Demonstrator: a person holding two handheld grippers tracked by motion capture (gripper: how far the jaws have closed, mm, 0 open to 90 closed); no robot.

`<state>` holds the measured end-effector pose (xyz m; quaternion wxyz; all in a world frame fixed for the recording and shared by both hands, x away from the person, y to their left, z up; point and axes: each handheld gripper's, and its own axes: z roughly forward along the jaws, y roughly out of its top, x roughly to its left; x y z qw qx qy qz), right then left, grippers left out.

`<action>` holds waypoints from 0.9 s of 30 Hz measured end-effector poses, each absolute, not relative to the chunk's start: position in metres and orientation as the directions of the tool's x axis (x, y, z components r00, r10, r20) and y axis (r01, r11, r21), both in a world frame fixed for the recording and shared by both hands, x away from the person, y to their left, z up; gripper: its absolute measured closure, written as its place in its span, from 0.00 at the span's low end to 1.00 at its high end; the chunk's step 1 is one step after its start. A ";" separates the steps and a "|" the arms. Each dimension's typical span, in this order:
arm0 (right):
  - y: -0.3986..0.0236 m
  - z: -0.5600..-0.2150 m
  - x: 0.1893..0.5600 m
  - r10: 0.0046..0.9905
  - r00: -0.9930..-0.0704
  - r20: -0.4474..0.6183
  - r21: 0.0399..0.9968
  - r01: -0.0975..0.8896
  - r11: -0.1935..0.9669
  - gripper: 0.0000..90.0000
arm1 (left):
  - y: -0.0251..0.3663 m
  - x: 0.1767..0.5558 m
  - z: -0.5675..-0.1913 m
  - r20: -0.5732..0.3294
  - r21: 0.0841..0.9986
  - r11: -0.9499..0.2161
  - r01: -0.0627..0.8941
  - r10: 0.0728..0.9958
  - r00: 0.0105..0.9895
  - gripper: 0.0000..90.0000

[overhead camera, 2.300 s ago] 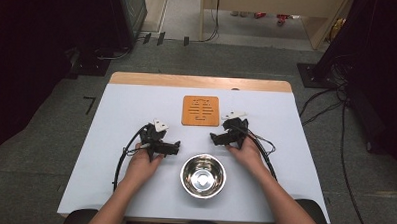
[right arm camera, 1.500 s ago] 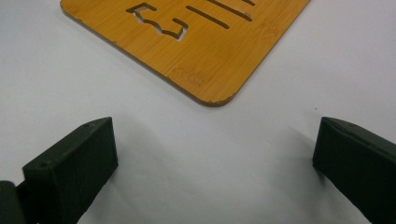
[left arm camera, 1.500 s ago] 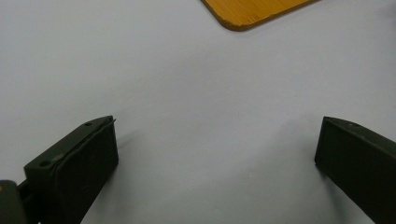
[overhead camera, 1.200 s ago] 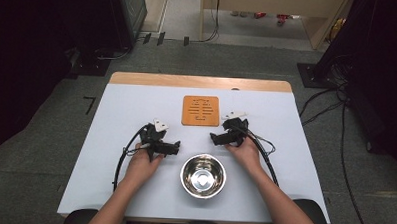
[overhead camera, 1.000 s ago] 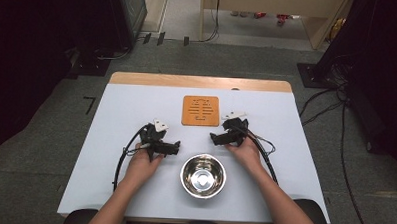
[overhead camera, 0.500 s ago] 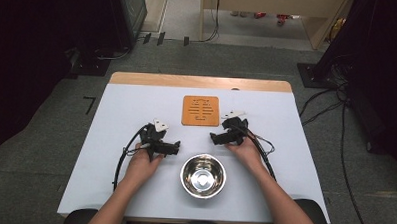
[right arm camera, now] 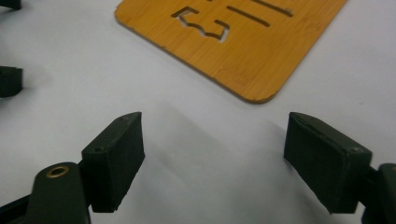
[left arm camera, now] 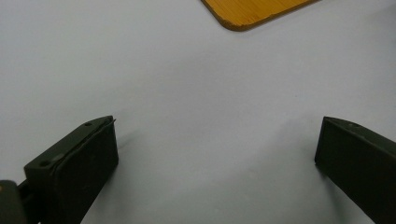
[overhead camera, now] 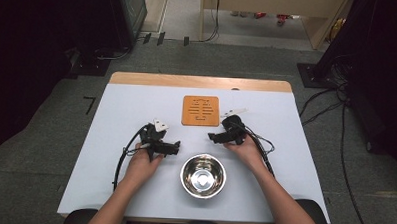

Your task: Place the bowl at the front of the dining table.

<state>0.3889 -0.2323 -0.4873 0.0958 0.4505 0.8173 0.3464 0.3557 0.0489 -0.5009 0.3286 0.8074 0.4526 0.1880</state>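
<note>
We see a rectangular table with a pale lilac-white top [overhead camera: 136,110] and a light wooden strip [overhead camera: 200,82] along its far edge, standing on a grey carpeted floor [overhead camera: 45,151]. To our left rises a dark black cabinet [overhead camera: 127,12], with black cables [overhead camera: 108,54] lying at its foot. To our right stands black equipment on a flat base [overhead camera: 315,73], with more black cables [overhead camera: 345,162] trailing over the carpet. Beyond the table we see a lighter smooth floor [overhead camera: 259,29] and a pale wooden panel [overhead camera: 270,2]. The light is even and falls from above.
</note>
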 end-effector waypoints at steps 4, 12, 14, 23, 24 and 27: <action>-0.232 -0.486 0.388 0.785 -0.583 0.210 0.640 0.689 0.341 0.26 | 0.049 0.356 -0.501 0.005 0.701 -0.374 0.607 0.854 0.520 0.00; -0.232 -0.482 0.384 0.751 -0.600 0.276 0.618 0.709 0.339 0.31 | 0.049 0.356 -0.501 0.005 0.701 -0.374 0.607 0.854 0.520 0.00; -0.232 -0.480 0.383 0.733 -0.607 0.305 0.615 0.714 0.335 0.33 | 0.049 0.356 -0.501 0.005 0.701 -0.373 0.607 0.854 0.520 0.00; -0.230 -0.471 0.373 0.709 -0.647 0.279 0.633 0.680 0.370 0.34 | 0.049 0.356 -0.501 0.006 0.701 -0.374 0.607 0.854 0.520 0.00; -0.230 -0.470 0.372 0.707 -0.650 0.279 0.635 0.677 0.372 0.34 | 0.049 0.356 -0.501 0.006 0.701 -0.374 0.607 0.854 0.520 0.00; -0.230 -0.467 0.369 0.703 -0.655 0.276 0.637 0.673 0.377 0.35 | 0.049 0.356 -0.501 0.004 0.702 -0.373 0.607 0.854 0.520 0.00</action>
